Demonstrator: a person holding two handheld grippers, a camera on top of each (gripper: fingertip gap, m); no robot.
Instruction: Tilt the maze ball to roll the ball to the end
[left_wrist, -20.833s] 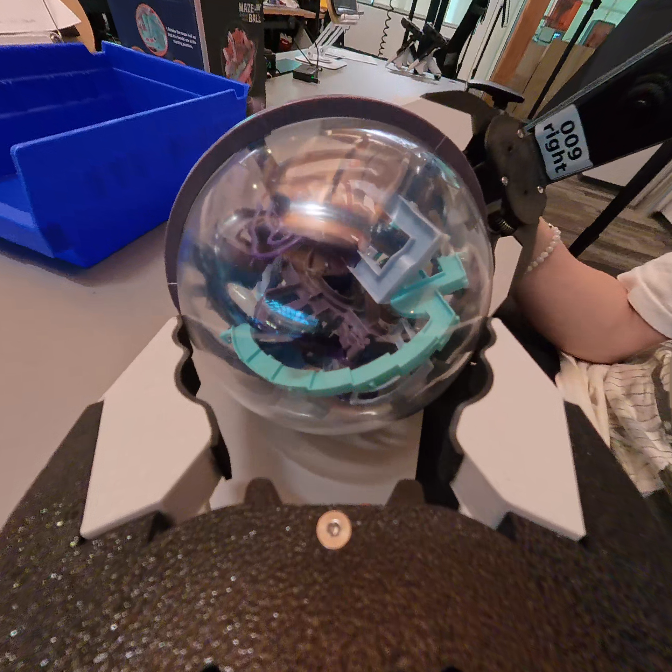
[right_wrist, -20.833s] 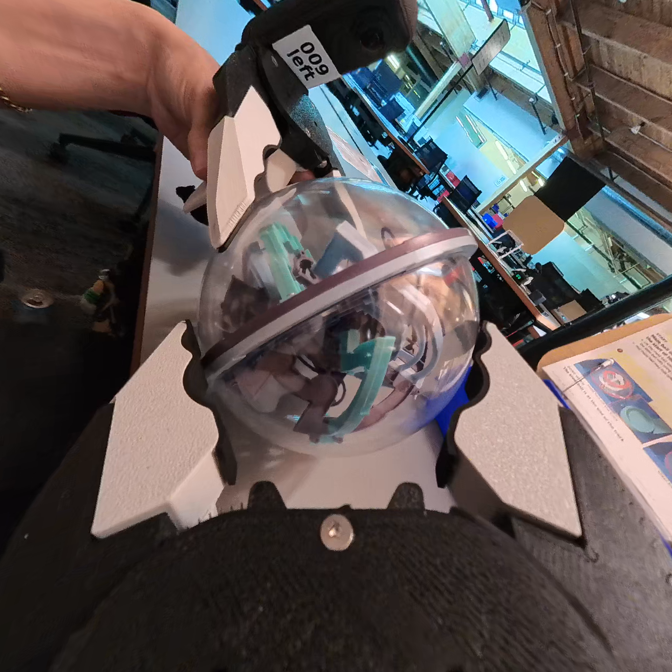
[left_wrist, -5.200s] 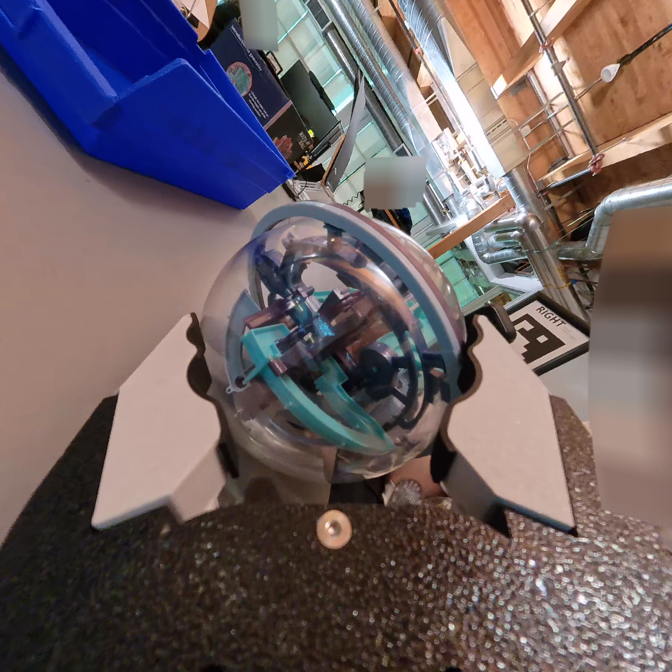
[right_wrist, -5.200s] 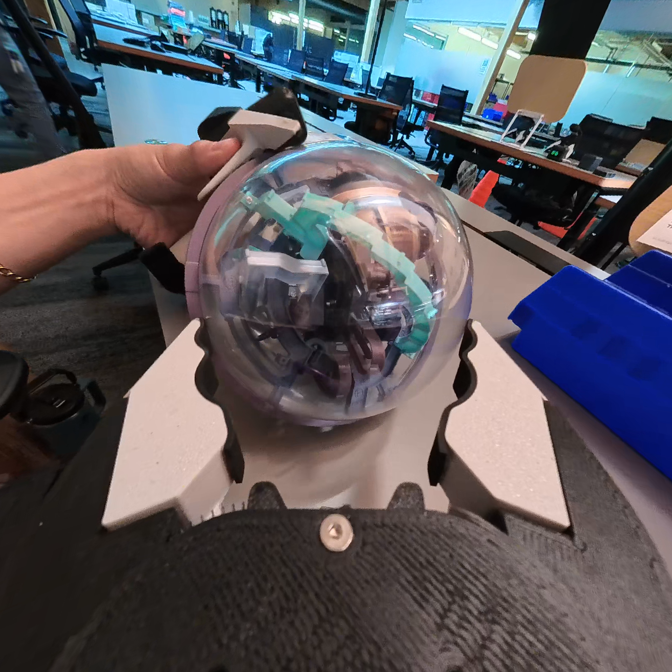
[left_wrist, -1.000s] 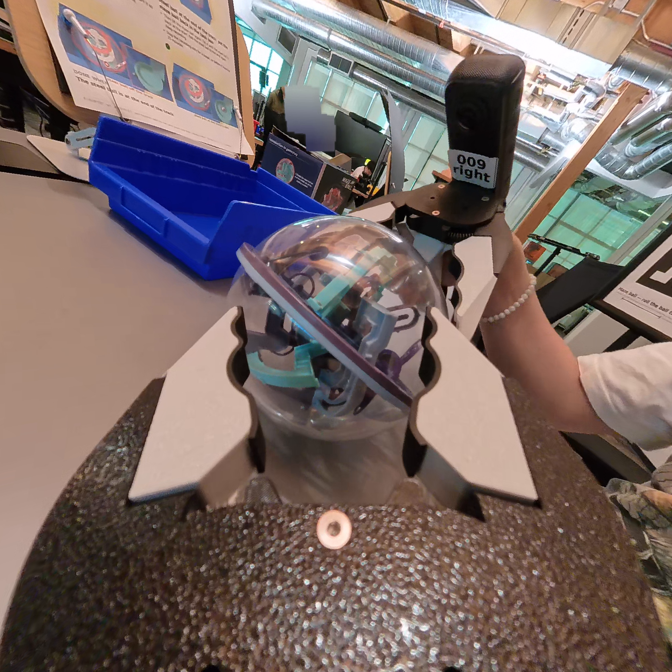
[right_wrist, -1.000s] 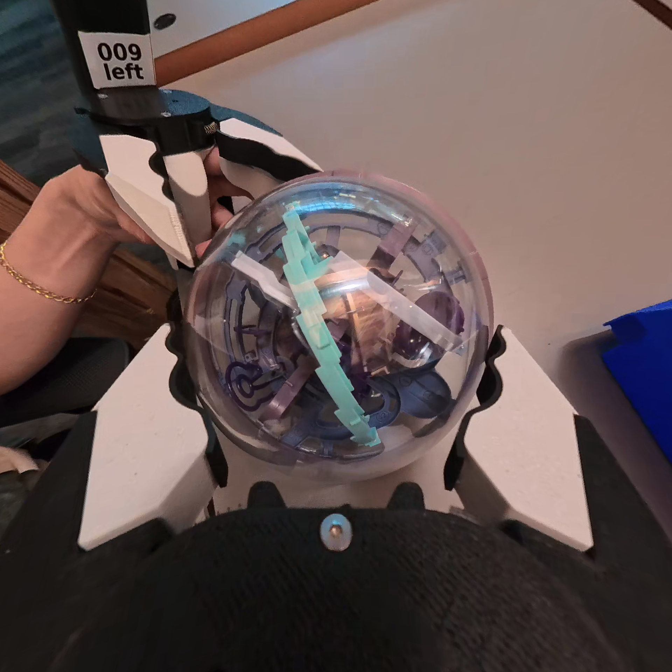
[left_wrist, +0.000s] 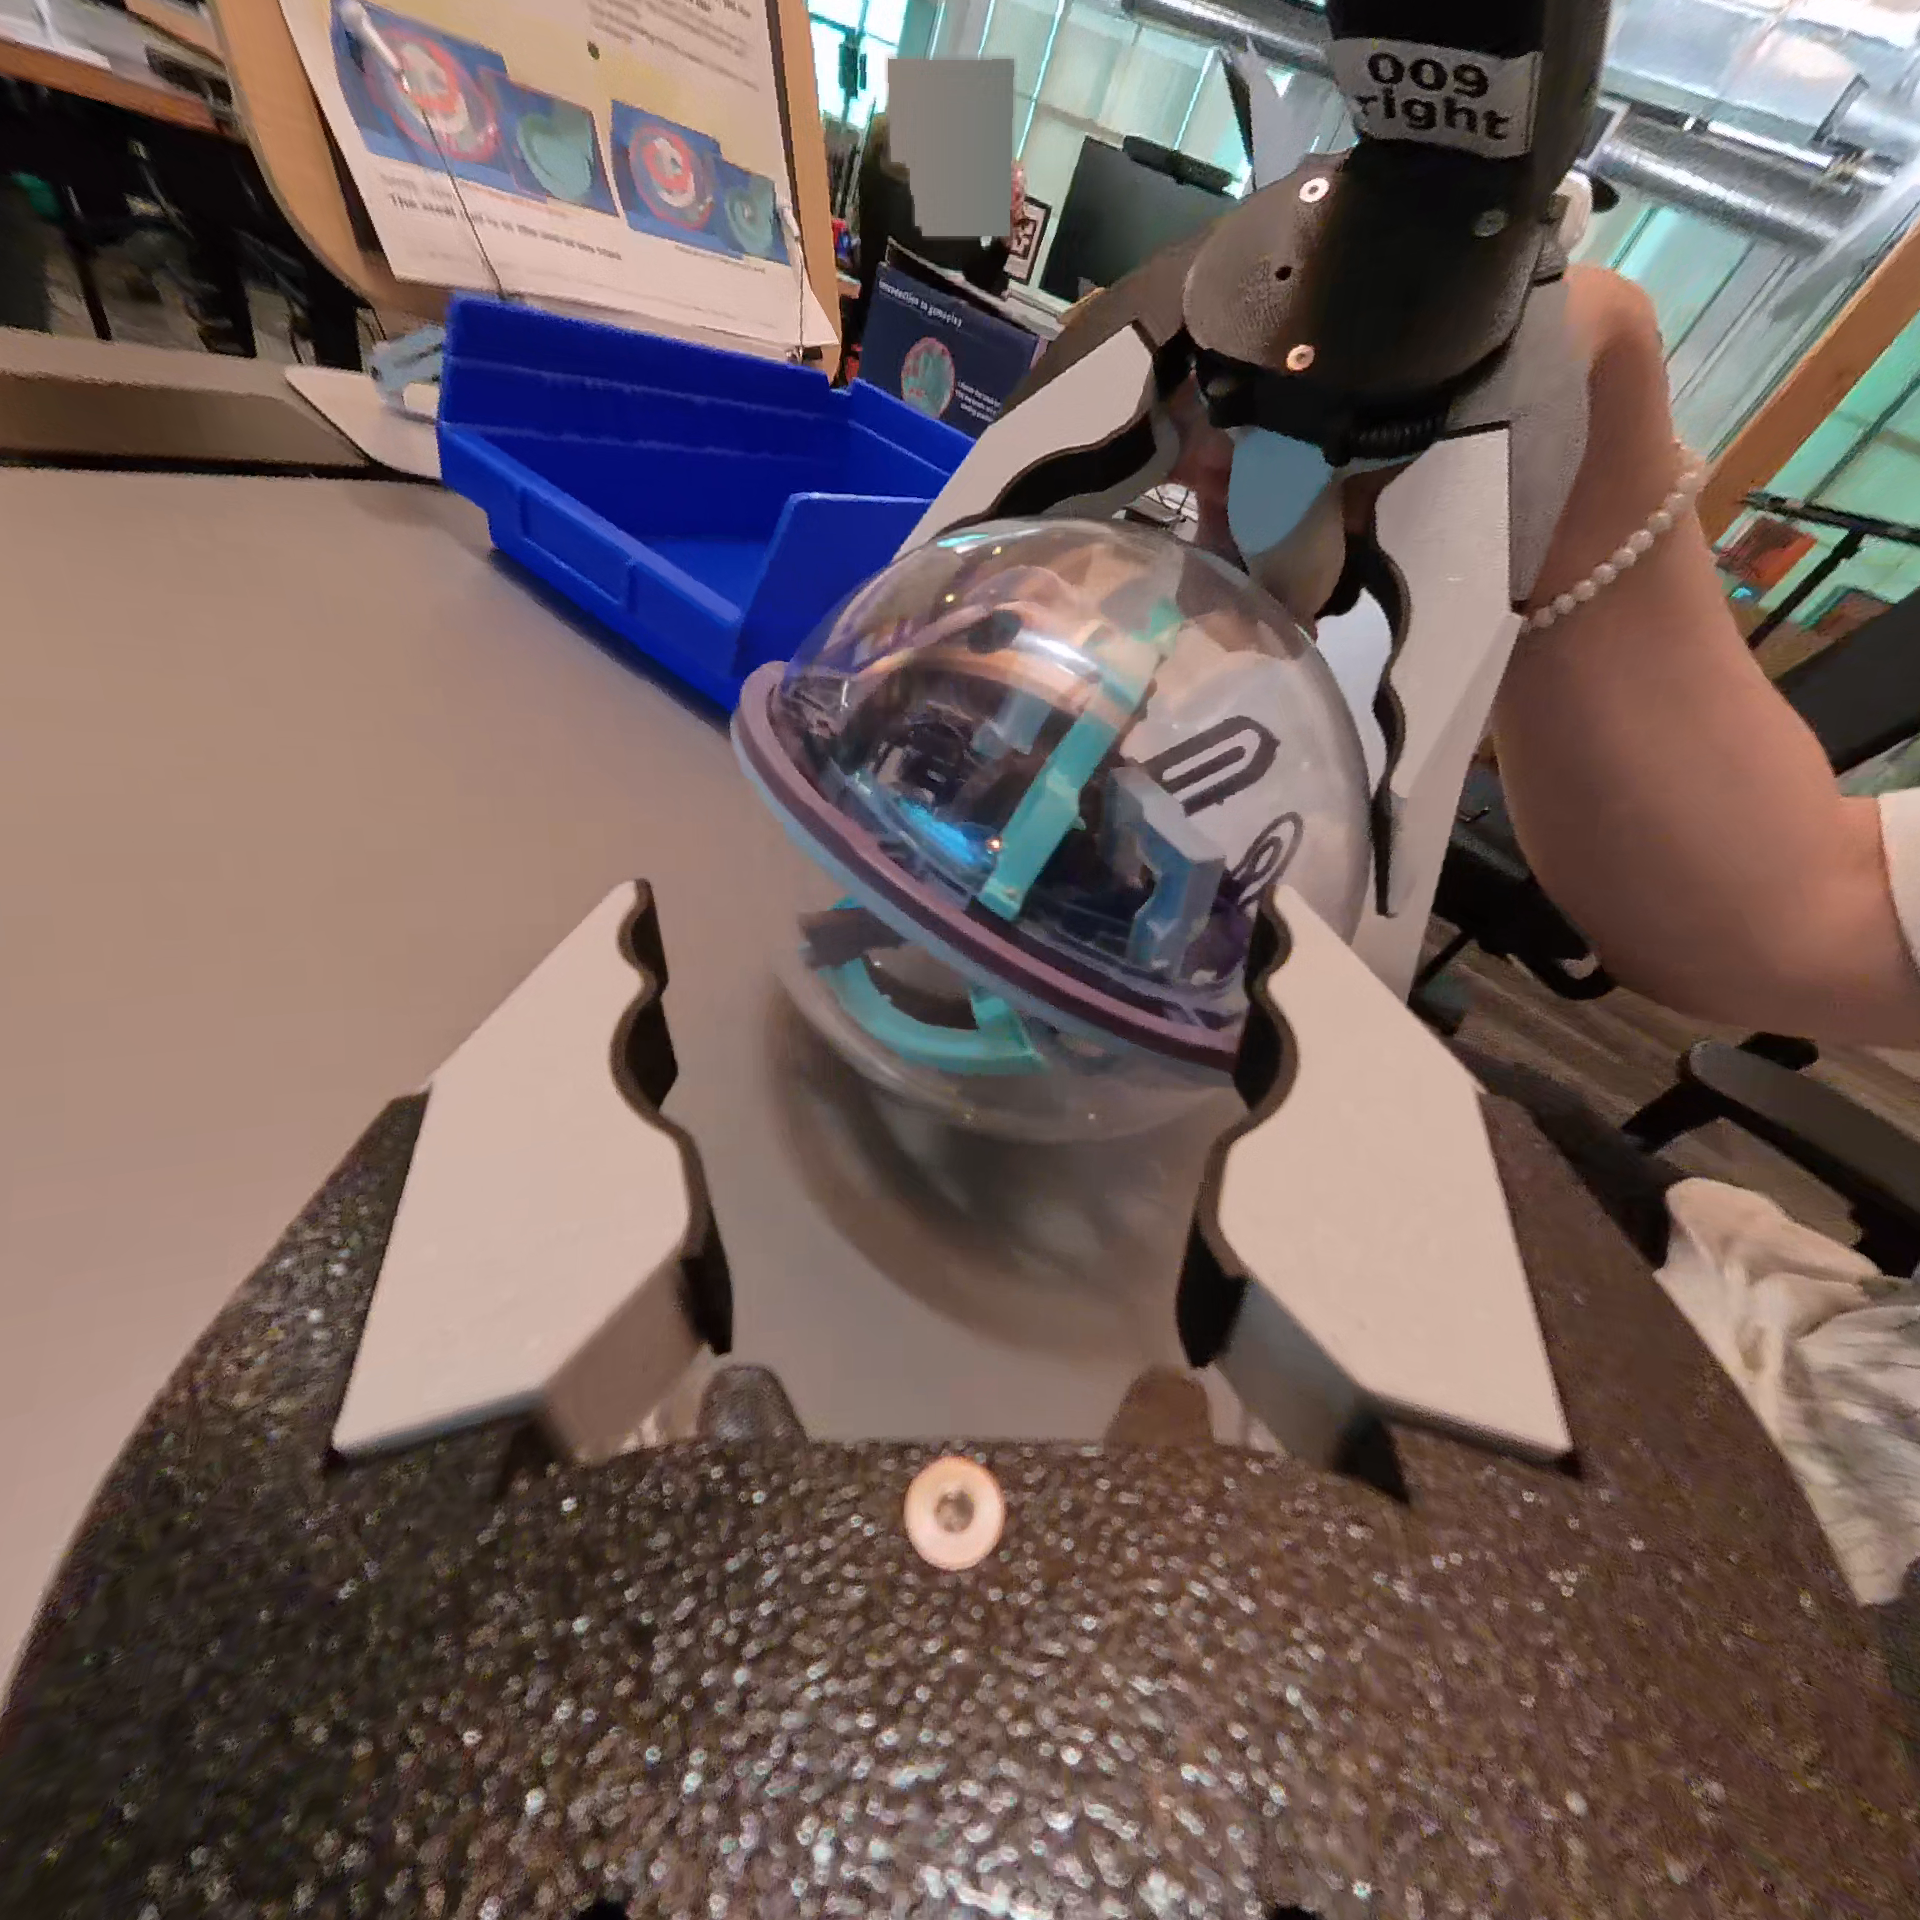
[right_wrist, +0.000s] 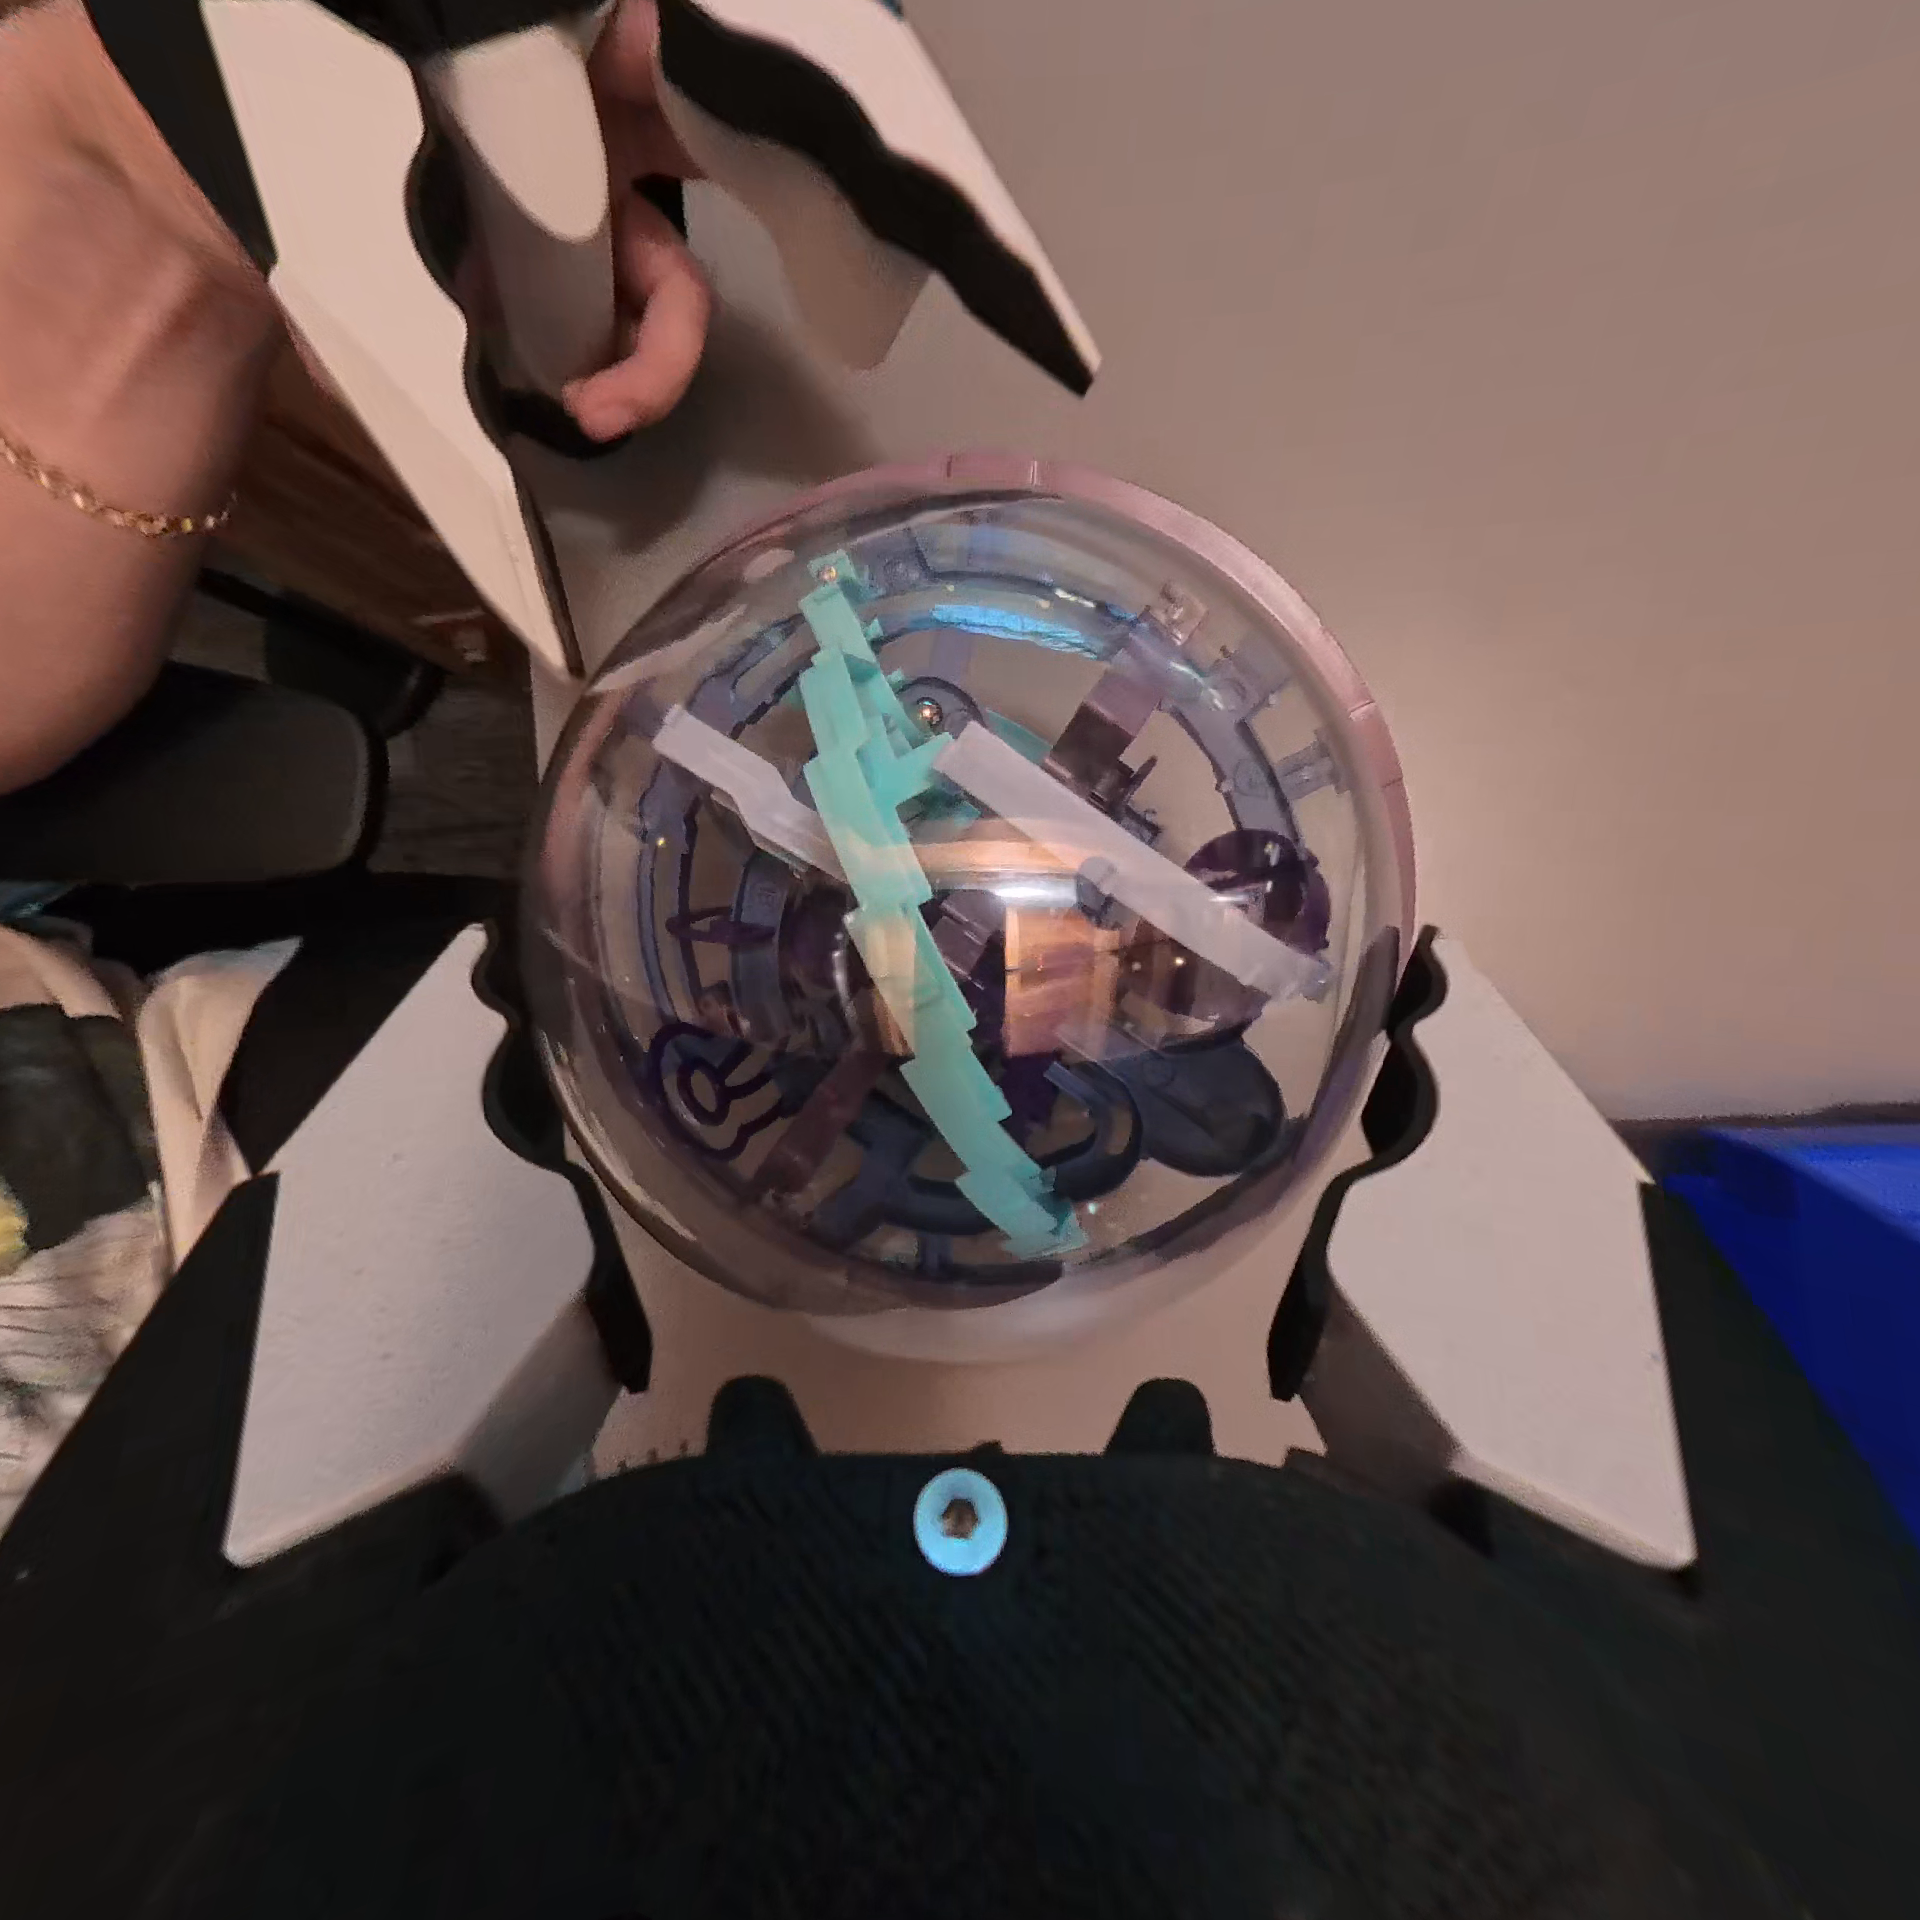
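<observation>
The right gripper (right_wrist: 961, 1049) pinches the maze ball (right_wrist: 966, 904) as the left gripper (left_wrist: 951, 997), fingers spread, stands clear; tilting slowly should keep the ball (right_wrist: 928, 713) tracking.

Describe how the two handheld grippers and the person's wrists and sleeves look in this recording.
Both the left gripper and the right gripper have flat white fingers with wavy black inner pads on grainy black bodies. The right gripper carries a white label. One wrist wears a pearl bracelet and a white sleeve, the other a gold chain.

Maze ball (right_wrist: 966, 883) — glossy clear plastic; table (left_wrist: 260, 727) — smooth, matt.
</observation>
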